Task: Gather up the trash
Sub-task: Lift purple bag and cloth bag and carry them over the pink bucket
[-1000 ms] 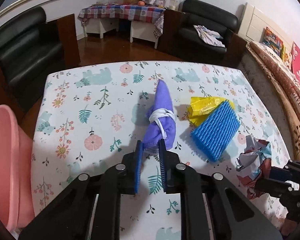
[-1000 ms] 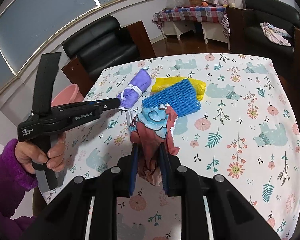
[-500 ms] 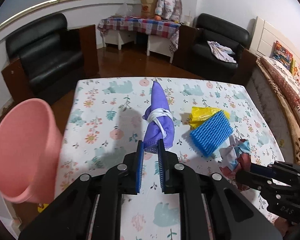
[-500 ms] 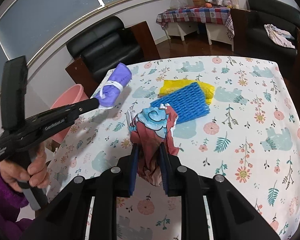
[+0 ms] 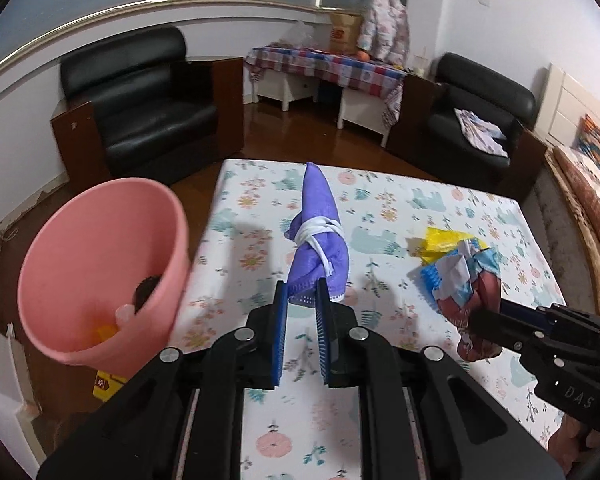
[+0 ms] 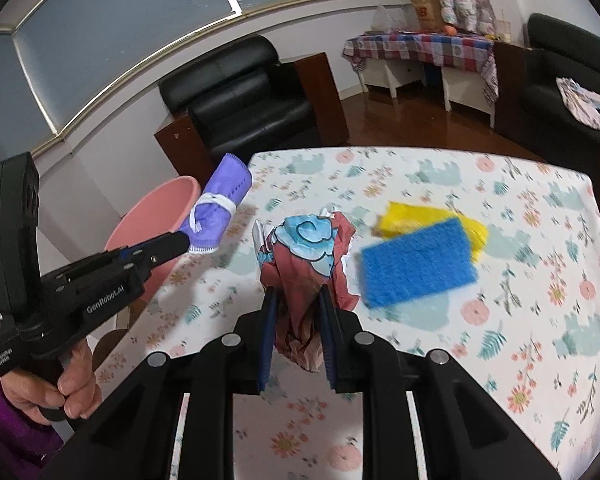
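My left gripper (image 5: 302, 292) is shut on the near end of a purple cloth roll (image 5: 318, 236) tied with a white band, lifted clear of the table. From the right wrist view the same purple roll (image 6: 220, 204) hangs beside the pink bucket (image 6: 156, 224). My right gripper (image 6: 298, 300) is shut on a crumpled red and light-blue wrapper (image 6: 308, 256), also raised; the wrapper (image 5: 476, 288) shows at the right of the left wrist view. The pink bucket (image 5: 80, 248) stands off the table's left edge with a few scraps inside.
A blue foam net (image 6: 416, 268) lies on a yellow bag (image 6: 432, 216) on the flower-patterned tablecloth (image 6: 540, 280). Black armchairs (image 5: 148, 104) stand behind the table. A hand in a purple sleeve (image 6: 4, 412) holds the left gripper's handle.
Both grippers rose with their loads. The left one carried the purple roll leftward to the pink bucket, which has come fully into view. The red wrapper lifted higher off the cloth.
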### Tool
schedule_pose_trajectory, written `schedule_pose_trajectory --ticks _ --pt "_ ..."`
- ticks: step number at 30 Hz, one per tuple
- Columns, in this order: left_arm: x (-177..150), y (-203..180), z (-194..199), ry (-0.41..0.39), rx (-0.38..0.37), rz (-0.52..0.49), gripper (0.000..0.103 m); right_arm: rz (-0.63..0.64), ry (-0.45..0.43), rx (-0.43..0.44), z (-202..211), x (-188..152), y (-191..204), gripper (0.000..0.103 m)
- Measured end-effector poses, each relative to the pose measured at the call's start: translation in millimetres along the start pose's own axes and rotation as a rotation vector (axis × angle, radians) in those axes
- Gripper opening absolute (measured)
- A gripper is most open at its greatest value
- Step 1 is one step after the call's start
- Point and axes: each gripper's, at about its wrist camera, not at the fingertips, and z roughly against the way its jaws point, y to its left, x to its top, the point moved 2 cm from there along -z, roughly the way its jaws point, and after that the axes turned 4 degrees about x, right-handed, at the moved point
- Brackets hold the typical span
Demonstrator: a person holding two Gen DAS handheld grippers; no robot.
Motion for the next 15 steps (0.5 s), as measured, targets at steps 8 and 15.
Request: schedule_pose_trajectory --ticks 8,15 --pt "0 32 11 -0.025 0.038 0.062 0.013 0.061 -0.009 0.035 -17 20 31 0.02" --pt "3 59 20 -0.055 0.076 0.119 0.013 0.109 -0.005 0.074 -36 38 62 0.02"
